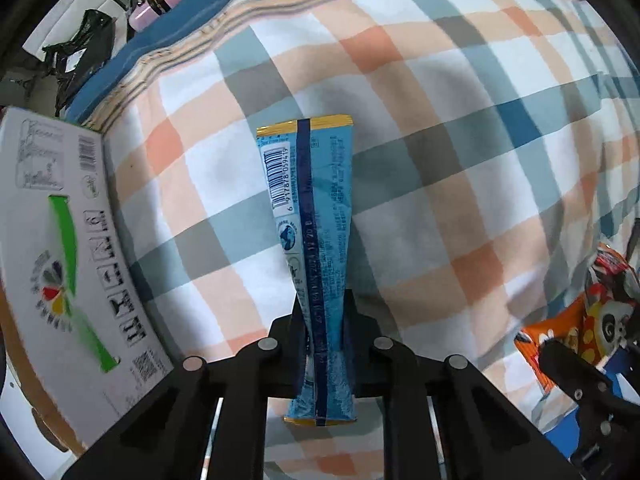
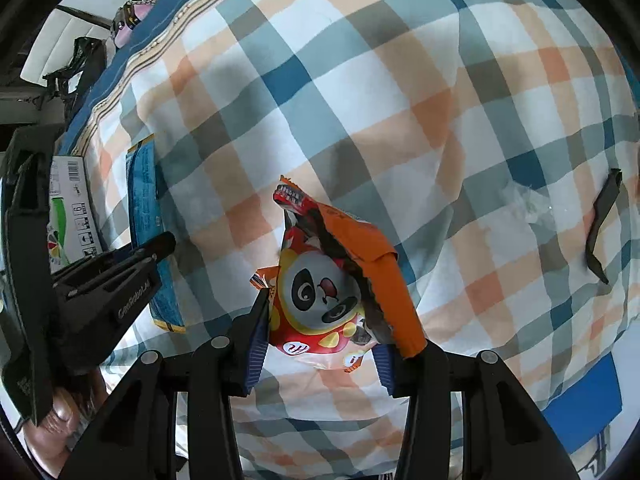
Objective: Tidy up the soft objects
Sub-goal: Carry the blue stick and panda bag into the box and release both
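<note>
My left gripper (image 1: 325,326) is shut on a long blue snack packet (image 1: 310,208) with a barcode and gold ends, held above the plaid blanket (image 1: 460,160). The packet also shows in the right wrist view (image 2: 146,200), with the left gripper (image 2: 160,246) on it. My right gripper (image 2: 320,336) is shut on an orange and red snack bag with a panda face (image 2: 320,292), crumpled between the blue finger pads (image 2: 256,344). That bag also shows at the right edge of the left wrist view (image 1: 580,320).
A white cardboard box (image 1: 60,260) with a green stripe stands at the left, close to the blue packet. A dark flat piece (image 2: 602,228) lies on the blanket at the right. A blue sheet (image 1: 168,28) borders the blanket at the back, with a pink object (image 1: 160,0) beyond.
</note>
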### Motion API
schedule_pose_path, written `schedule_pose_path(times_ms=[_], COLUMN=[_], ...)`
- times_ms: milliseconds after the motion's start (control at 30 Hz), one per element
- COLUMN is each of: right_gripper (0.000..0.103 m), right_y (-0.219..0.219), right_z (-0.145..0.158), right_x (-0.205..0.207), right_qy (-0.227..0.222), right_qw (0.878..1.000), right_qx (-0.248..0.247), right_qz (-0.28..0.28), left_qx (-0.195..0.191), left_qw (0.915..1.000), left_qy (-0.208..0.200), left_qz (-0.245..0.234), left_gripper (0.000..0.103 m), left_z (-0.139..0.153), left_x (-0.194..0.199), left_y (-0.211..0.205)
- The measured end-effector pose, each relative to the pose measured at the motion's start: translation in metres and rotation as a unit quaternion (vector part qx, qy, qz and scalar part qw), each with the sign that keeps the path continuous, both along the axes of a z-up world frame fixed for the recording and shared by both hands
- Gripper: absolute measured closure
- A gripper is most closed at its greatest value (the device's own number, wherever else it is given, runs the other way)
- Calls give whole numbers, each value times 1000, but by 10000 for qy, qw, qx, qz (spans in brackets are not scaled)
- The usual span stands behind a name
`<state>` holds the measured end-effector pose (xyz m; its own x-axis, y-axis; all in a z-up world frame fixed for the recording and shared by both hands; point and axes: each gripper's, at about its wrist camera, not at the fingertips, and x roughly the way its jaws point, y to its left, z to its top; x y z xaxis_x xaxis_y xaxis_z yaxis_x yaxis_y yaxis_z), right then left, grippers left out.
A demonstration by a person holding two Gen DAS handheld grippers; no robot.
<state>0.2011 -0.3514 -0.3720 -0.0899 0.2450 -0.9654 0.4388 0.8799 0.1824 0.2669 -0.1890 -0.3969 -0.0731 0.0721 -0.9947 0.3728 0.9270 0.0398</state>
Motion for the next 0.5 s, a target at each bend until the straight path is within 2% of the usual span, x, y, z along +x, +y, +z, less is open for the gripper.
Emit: schedule_pose_path(times_ms=[200, 500], right_gripper=[56, 56], right_y=[9, 50], right_z=[26, 90], right_x=[-1, -6], right_qy=[-236, -769], right_qw=[9995, 9941], right_qx=[-7, 165], right_qz=[199, 747], left_qx=[-422, -1137], left_qw=[9985, 9870], left_qy=[-309, -945], left_qz=[135, 636], left_gripper=[91, 91], left_z=[53, 172], left_x=[-16, -49], left_y=[16, 90])
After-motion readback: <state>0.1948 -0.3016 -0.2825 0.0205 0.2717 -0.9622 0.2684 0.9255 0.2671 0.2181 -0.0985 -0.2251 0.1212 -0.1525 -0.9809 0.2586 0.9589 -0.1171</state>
